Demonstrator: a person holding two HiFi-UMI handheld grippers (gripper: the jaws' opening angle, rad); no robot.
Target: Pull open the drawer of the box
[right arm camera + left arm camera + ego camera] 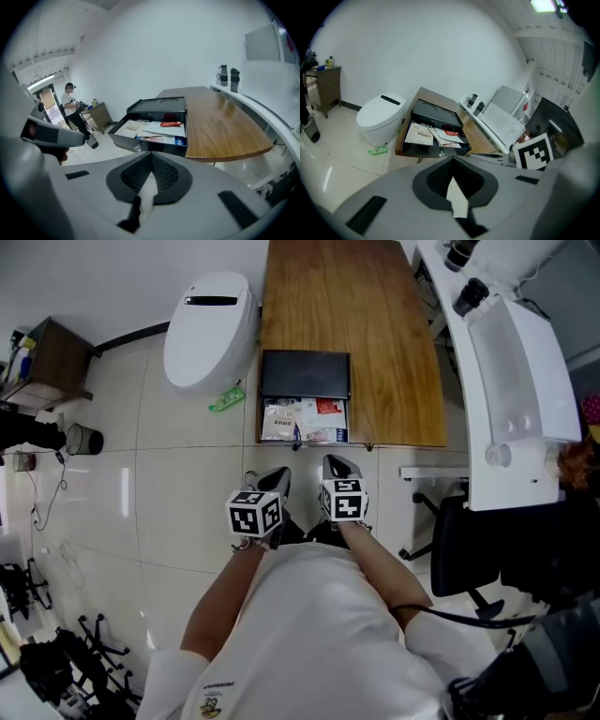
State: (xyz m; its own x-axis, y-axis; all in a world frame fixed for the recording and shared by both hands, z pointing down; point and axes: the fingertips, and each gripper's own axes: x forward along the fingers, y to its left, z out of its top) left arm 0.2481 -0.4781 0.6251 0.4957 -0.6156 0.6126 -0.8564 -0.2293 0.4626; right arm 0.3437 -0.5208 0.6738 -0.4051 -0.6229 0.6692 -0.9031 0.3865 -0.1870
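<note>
A black box (305,374) sits at the near edge of a wooden table (384,324). Its drawer (305,421) stands pulled out toward me, with papers and packets inside. Both grippers hover over the floor just short of the drawer front, touching nothing. My left gripper (275,480) has its jaws together and holds nothing. My right gripper (339,467) is also shut and empty. The left gripper view shows the open drawer (433,137) beyond the left gripper (452,160). In the right gripper view the drawer (152,132) lies ahead of the right gripper (151,155).
A white toilet-shaped unit (211,329) stands left of the table, with a green item (226,400) on the floor beside it. White equipment (511,381) and a black chair (469,545) stand at the right. A brown cabinet (56,357) and a bin (84,439) stand far left. A person (70,101) stands in the background.
</note>
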